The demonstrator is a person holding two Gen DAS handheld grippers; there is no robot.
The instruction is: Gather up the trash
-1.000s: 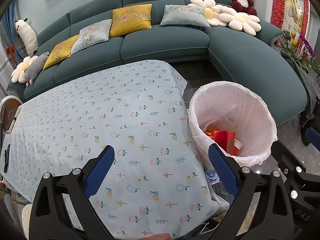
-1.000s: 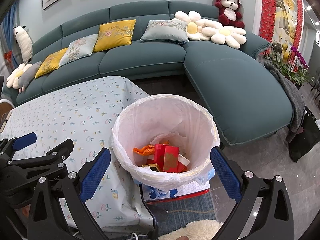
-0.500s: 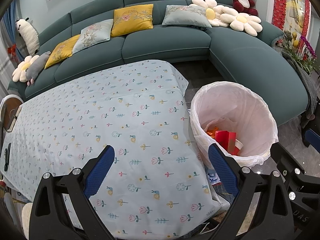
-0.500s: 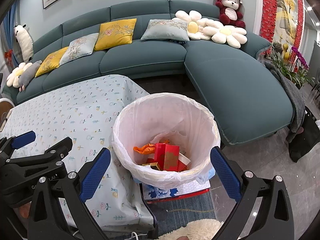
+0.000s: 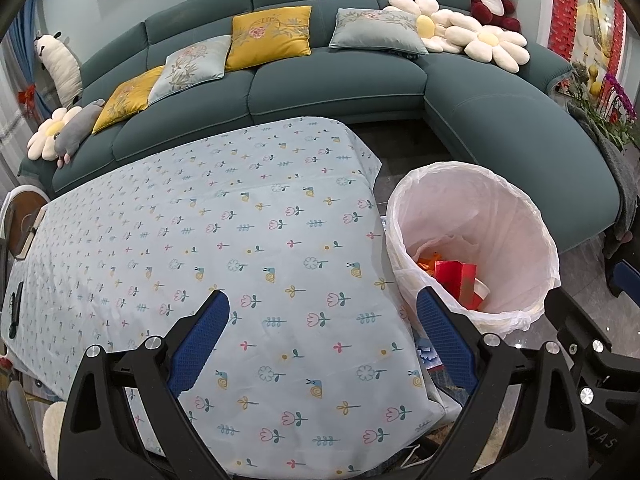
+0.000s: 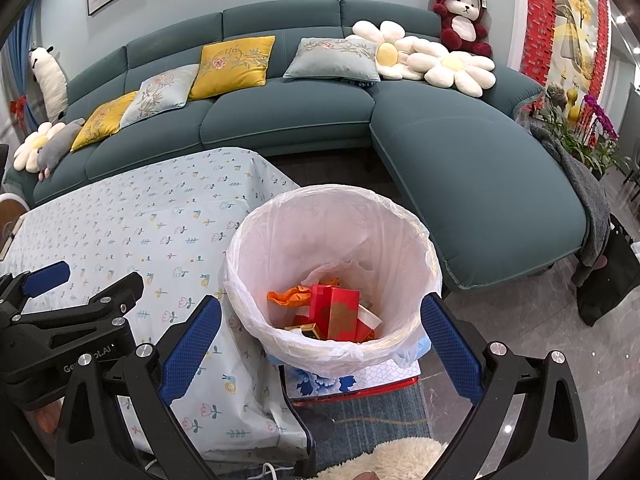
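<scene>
Both grippers were empty and spread wide. The left gripper (image 5: 322, 338) hung over the near part of the table (image 5: 208, 240), its blue fingers (image 5: 198, 344) well apart with only the flowered cloth showing between them. The right gripper (image 6: 320, 344) was poised above the trash bin (image 6: 248, 264), its jaws released on either side of the rim and gripping nothing.

The trash (image 6: 334, 312) lay at the bottom of the bin: a couple of red cartons standing on end, a crumpled orange wrapper (image 6: 290, 294) beside them, and some smaller pieces underneath that were too jumbled to name. The white liner (image 6: 400, 216) was folded out over the rim, presumably so that whatever was dropped would slide in rather than catch on the edge. The bin stood just beside the corner of the table, raised on a blue-and-white box with a red base (image 6: 352, 380) (likely to bring its mouth closer to table height, so items could be carried straight across).

No litter showed on the cloth in either view. A dark, slim object (image 5: 16, 308) lay at the far left edge of the table, though the distortion there made it hard to say what it was or whether it counted as rubbish. Judging by this, the collecting seemed finished or nearly so, with the wide jaws suited to a release just made.
</scene>
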